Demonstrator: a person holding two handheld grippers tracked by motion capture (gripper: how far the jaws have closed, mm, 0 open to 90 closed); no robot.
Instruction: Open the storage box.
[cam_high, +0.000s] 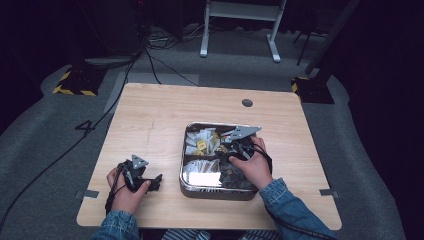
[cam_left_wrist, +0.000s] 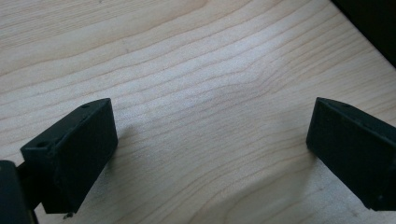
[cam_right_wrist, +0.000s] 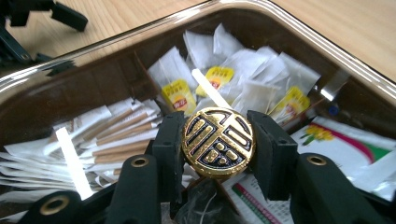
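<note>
**Gold coin gripped over the tray; lift path upward is open**

Right gripper (cam_right_wrist: 218, 144): the jaws stand partly closed, with their pads pressed on opposite edges of the coin (cam_right_wrist: 218, 142). The coin is a round gold disc with black relief, its face turned toward the gripper's camera. It has no long axis; the grip line runs across its width. The coin sits between the jaw tips and appears raised above the tray contents, though contact underneath cannot be confirmed.

Tray (cam_high: 186, 186): a steel tray with dividers, standing at the near-middle of the desk (cam_high: 150, 110), just right of centre. In the high view the right gripper (cam_high: 235, 145) works over the tray's middle, toward its far half. Beyond the coin lie tea bags (cam_right_wrist: 219, 77) with yellow tags. Paper sachets (cam_right_wrist: 116, 126) fill the compartment to one side.

Clearance: the tray walls ring the coin on all sides, so the judged exit is straight up, then sideways over the rim.

Left gripper (cam_high: 142, 176): rests on the desk near its near-left corner, well apart from the tray. Its jaws stand wide with nothing between them, over bare wood. The right hand is the nearer one to the coin.
</note>
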